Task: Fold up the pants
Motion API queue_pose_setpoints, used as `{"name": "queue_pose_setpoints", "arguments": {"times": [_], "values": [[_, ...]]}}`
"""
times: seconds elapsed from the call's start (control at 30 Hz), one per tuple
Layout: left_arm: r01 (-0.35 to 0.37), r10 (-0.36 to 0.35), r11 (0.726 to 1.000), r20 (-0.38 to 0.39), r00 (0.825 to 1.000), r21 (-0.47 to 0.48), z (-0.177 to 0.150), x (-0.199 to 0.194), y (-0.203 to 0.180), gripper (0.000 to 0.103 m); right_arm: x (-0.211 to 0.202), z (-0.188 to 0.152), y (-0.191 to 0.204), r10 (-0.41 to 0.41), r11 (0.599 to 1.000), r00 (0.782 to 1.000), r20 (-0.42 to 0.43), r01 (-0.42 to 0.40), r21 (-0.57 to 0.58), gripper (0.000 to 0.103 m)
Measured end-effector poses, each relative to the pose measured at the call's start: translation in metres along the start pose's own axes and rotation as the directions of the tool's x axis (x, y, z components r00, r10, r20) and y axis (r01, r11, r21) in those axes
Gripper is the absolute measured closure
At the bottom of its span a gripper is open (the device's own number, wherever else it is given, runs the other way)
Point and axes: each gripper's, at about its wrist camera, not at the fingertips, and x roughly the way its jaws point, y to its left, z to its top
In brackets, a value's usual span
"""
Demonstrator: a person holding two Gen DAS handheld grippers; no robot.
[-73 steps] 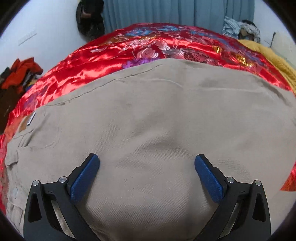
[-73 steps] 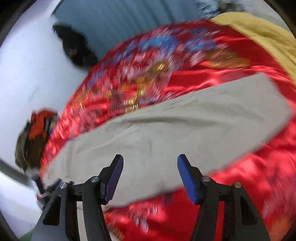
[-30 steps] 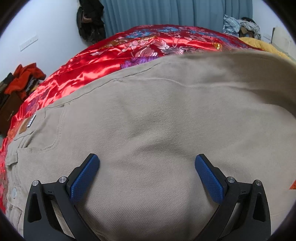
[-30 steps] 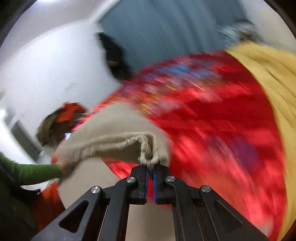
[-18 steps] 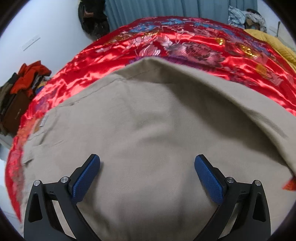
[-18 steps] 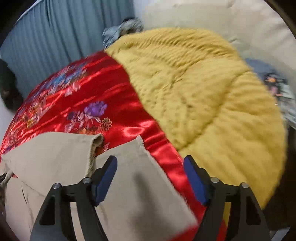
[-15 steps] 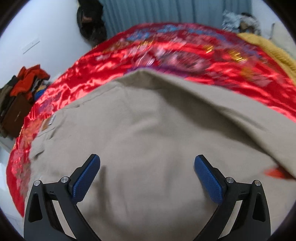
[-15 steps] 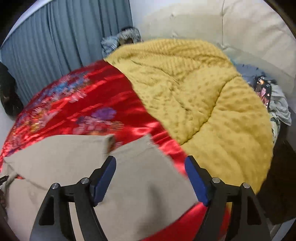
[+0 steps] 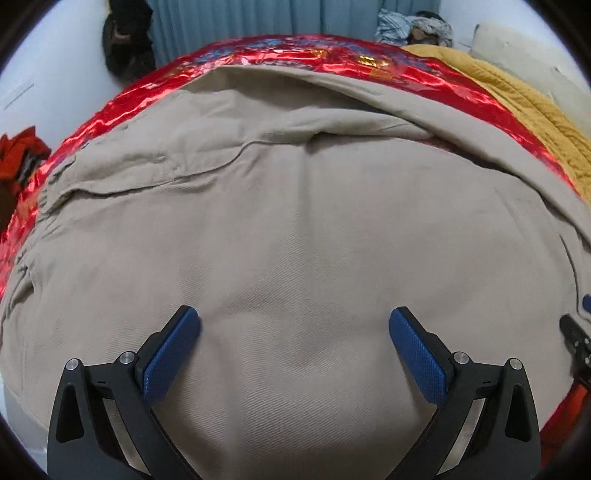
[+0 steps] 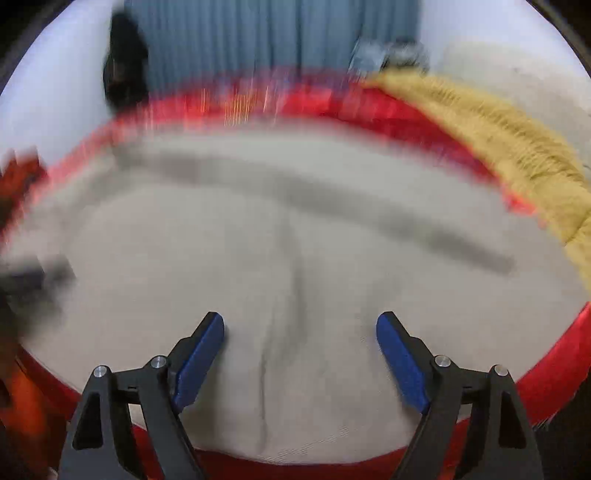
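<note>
Around the work we see a red satin cover (image 9: 122, 107) on the bed, a yellow blanket (image 9: 532, 107) at the right, a blue curtain (image 9: 258, 18) behind, dark clothes (image 9: 125, 40) hanging at the wall and an orange heap (image 9: 18, 155) at the left edge. Nothing stands btw the grippers and the cloth.

The pants (image 9: 295, 229) lie flat on the cover, beige, w/ one part folded over along the far side, so a soft ridge runs across. They fill most of the left wrist view.

Our left gripper (image 9: 294, 332) hangs just above the pants, jaws spread wide, nothing pinched. Our right gripper (image 10: 300, 334) is also over the pants (image 10: 295, 258), near their front edge; its jaws are opening, w/ only flat cloth below them, not gripped. The right view is blurred, so small details there we cannot tell. A tip of the right gripper shows at the right edge of the left view.
</note>
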Motion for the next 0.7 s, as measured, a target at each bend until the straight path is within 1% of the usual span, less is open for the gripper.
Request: {"name": "queue_pose_setpoints", "arguments": {"times": [0.03,0.1,0.2,0.27,0.3,0.33,0.37,0.4,0.43,0.5,0.53,0.57,0.6,0.7], "values": [[0.016,-0.016,1.000,-0.008,1.000,0.000,0.001,-0.002,0.003,0.001,-0.003,-0.001,-0.001,-0.001,1.000,1.000,0.025,0.001,0.003,0.015],[0.038,-0.038,0.999,-0.016,0.999,0.017,0.000,-0.005,0.007,0.001,-0.005,0.002,-0.009,0.025,1.000,1.000,0.004,-0.025,0.014,0.015],[0.050,-0.050,0.998,-0.017,0.999,0.030,-0.005,-0.009,0.012,0.001,-0.012,0.004,-0.048,0.051,0.995,0.999,0.003,-0.051,0.090,0.016],[0.043,-0.043,0.999,-0.013,0.999,0.029,-0.011,-0.015,0.013,0.001,-0.016,0.002,-0.085,-0.033,0.987,0.999,-0.014,0.035,0.155,0.017],[0.038,-0.038,0.999,-0.009,0.999,0.028,-0.014,-0.019,0.013,0.001,-0.017,-0.002,-0.107,-0.072,0.977,0.997,-0.035,0.078,0.199,0.018],[0.033,-0.033,0.999,-0.004,0.999,0.026,-0.016,-0.024,0.013,0.001,-0.021,-0.003,-0.124,-0.088,0.967,0.995,-0.047,0.097,0.237,0.018],[0.028,-0.028,0.999,0.000,1.000,0.026,-0.019,-0.030,0.012,0.001,-0.023,-0.006,-0.138,-0.087,0.957,0.995,-0.052,0.098,0.273,0.019],[0.026,-0.026,0.999,0.003,1.000,0.028,-0.021,-0.033,0.012,0.001,-0.026,-0.008,-0.150,-0.061,0.949,0.997,-0.055,0.075,0.305,0.025],[0.026,-0.026,0.999,0.007,1.000,0.029,-0.022,-0.039,0.011,0.001,-0.030,-0.006,-0.154,-0.048,0.948,0.997,-0.065,0.066,0.311,0.030],[0.038,-0.039,0.999,0.029,0.999,0.018,-0.020,-0.053,0.012,0.001,-0.038,0.002,-0.151,-0.071,0.948,0.994,-0.077,0.092,0.304,0.030],[0.041,-0.042,0.999,0.039,0.998,0.010,-0.017,-0.056,0.014,0.001,-0.046,0.008,-0.143,-0.087,0.947,0.994,-0.058,0.101,0.306,0.030],[0.042,-0.042,0.999,0.056,0.998,-0.005,-0.012,-0.061,0.016,0.001,-0.051,0.014,-0.138,-0.072,0.948,0.997,-0.030,0.077,0.310,0.029],[0.041,-0.040,0.999,0.066,0.997,-0.019,-0.007,-0.063,0.018,0.001,-0.057,0.021,-0.129,-0.036,0.948,0.999,0.006,0.033,0.318,0.028],[0.035,-0.028,0.995,0.080,0.996,-0.090,0.013,-0.062,0.029,0.001,-0.062,0.036,-0.107,0.044,0.945,0.997,0.062,-0.062,0.322,0.024]]}}
